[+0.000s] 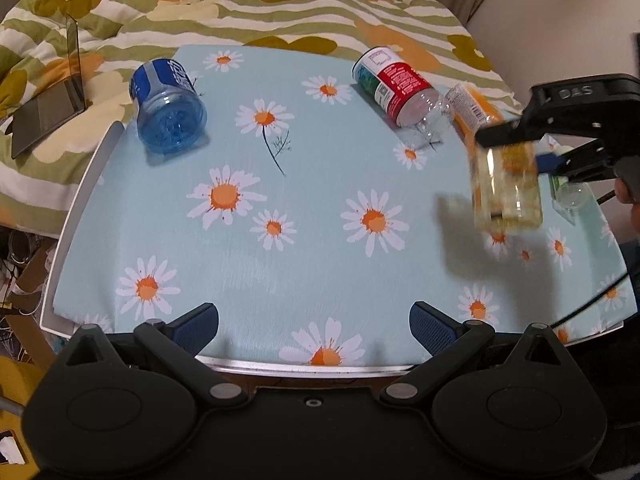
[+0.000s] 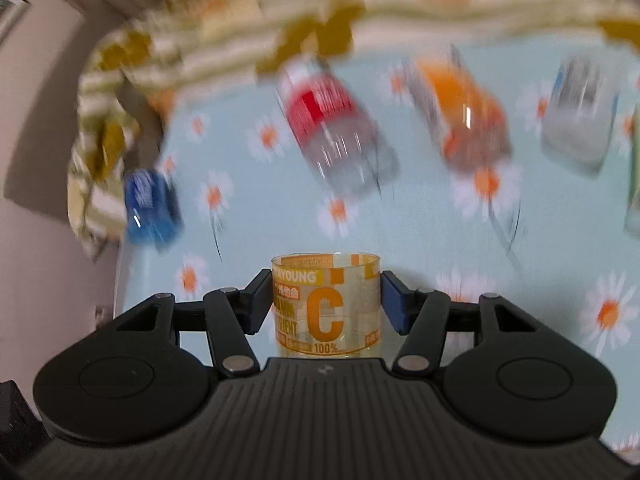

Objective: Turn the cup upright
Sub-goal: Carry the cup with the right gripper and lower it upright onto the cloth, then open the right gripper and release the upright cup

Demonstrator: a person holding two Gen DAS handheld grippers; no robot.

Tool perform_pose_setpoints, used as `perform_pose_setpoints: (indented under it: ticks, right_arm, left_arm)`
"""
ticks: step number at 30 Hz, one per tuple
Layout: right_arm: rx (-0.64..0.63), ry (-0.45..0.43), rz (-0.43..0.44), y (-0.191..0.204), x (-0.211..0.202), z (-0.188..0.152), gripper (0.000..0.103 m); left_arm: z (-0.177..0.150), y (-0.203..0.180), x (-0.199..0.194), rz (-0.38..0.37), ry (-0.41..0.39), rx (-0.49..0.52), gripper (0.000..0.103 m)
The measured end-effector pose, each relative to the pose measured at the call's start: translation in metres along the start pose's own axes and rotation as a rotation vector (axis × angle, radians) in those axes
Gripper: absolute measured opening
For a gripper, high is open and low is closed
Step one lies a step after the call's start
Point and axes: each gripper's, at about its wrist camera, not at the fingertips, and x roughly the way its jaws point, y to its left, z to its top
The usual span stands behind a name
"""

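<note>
My right gripper [image 2: 326, 300] is shut on a clear yellow cup [image 2: 326, 306] printed with an orange "C", its blue pads pressing both sides. In the left wrist view the same cup [image 1: 508, 188] hangs blurred above the table's right side, held by the right gripper [image 1: 520, 152]. My left gripper [image 1: 314, 326] is open and empty over the near table edge. A blue cup [image 1: 170, 110] lies on its side at the far left. A red-labelled clear cup [image 1: 400, 90] lies on its side at the far right.
The table [image 1: 280, 240] has a light blue daisy cloth. An orange cup [image 1: 476, 106] lies behind the held cup, and a small clear cup [image 1: 572, 196] sits at the right edge. A floral blanket [image 1: 240, 8] and a laptop [image 1: 52, 108] lie beyond the table.
</note>
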Motion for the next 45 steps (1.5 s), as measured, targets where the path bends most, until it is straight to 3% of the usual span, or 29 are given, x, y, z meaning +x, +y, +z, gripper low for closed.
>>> perform_pose_setpoints:
  ticks: [3, 7, 12, 25, 30, 31, 34, 37, 45]
  right_arm:
    - [-0.010, -0.211, -0.035, 0.002, -0.003, -0.028, 0.073]
    - [-0.055, -0.380, -0.088, 0.002, 0.016, -0.060, 0.073]
    - [-0.165, -0.466, -0.162, 0.010, 0.033, -0.079, 0.073]
    - [-0.256, -0.443, -0.207, 0.018, 0.035, -0.102, 0.073]
    - [-0.269, -0.433, -0.211, 0.019, 0.035, -0.103, 0.074]
    - [-0.270, -0.429, -0.212, 0.020, 0.035, -0.102, 0.077]
    - [-0.261, -0.425, -0.223, 0.021, 0.032, -0.100, 0.103]
    - [-0.264, -0.434, -0.200, 0.021, 0.020, -0.098, 0.103]
    - [-0.233, -0.346, -0.207, 0.020, -0.036, -0.089, 0.103]
  left_arm:
    - [0.001, -0.001, -0.002, 0.003, -0.028, -0.001, 0.103]
    - [-0.001, -0.005, -0.009, 0.056, -0.117, 0.030, 0.103]
    - [-0.006, -0.007, -0.009, 0.123, -0.153, 0.089, 0.103]
    - [-0.012, 0.000, -0.011, 0.057, -0.192, -0.015, 0.103]
    - [-0.010, -0.005, -0.011, 0.099, -0.174, 0.028, 0.103]
    - [-0.010, -0.006, -0.010, 0.107, -0.170, 0.043, 0.103]
    - [-0.010, -0.011, -0.011, 0.135, -0.171, 0.078, 0.103]
    - [-0.008, -0.016, -0.016, 0.151, -0.187, 0.102, 0.103]
    - [0.005, -0.039, -0.039, 0.182, -0.275, 0.160, 0.103]
